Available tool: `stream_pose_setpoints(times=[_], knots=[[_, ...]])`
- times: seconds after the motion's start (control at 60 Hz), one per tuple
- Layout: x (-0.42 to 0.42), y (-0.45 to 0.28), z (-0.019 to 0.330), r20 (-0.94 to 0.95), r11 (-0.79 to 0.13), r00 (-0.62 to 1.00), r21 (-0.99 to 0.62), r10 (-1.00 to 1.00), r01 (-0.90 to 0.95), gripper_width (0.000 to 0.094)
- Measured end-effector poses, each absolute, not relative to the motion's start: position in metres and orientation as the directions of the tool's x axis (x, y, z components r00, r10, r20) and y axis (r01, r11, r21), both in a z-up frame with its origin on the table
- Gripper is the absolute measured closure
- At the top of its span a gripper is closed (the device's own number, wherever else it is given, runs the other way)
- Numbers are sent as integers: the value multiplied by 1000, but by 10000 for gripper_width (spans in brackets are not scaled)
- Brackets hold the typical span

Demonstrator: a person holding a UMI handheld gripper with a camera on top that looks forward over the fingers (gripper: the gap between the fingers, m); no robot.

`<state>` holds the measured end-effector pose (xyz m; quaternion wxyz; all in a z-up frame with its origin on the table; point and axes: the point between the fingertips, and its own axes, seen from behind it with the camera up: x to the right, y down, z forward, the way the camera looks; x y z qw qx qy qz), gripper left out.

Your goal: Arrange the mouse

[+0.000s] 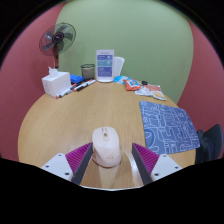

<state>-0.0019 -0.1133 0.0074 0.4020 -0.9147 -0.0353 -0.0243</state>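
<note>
A pale, whitish-pink mouse (105, 143) rests on the round wooden table (60, 125), between the fingers of my gripper (111, 152). Its rounded back reaches a little ahead of the fingertips. The left magenta pad (80, 156) lies close against the mouse's side. A strip of bare table shows between the mouse and the right pad (143, 158). The gripper is open around the mouse, which sits on the table on its own.
A blue patterned mouse mat (165, 125) lies ahead to the right. Farther back stand a tissue box (55, 82), a black fan (57, 42), a mesh cup (88, 71) and a white container (105, 65). Small items (148, 91) lie near the far right rim.
</note>
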Motion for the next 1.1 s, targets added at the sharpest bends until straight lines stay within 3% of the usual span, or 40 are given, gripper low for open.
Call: stream_pose_setpoints(times=[0.2, 0.267, 0.583, 0.683, 0.867, 0.933, 1.0, 1.1], knots=[[-16, -91, -12, 37, -677, 996, -731, 82, 83, 172], [-21, -86, -12, 6, -670, 997, -740, 76, 55, 319], [-26, -77, -7, 25, -639, 985, -758, 170, 129, 470], [-24, -68, 23, 10, -606, 982, -786, 187, 123, 496], [19, -23, 170, -26, -397, 988, -917, 149, 36, 496], [63, -6, 207, -18, -339, 995, -941, 94, 15, 498], [114, 6, 214, -11, -330, 999, -944, 30, 0, 500], [188, 17, 168, 6, -417, 999, -909, -47, -14, 501]])
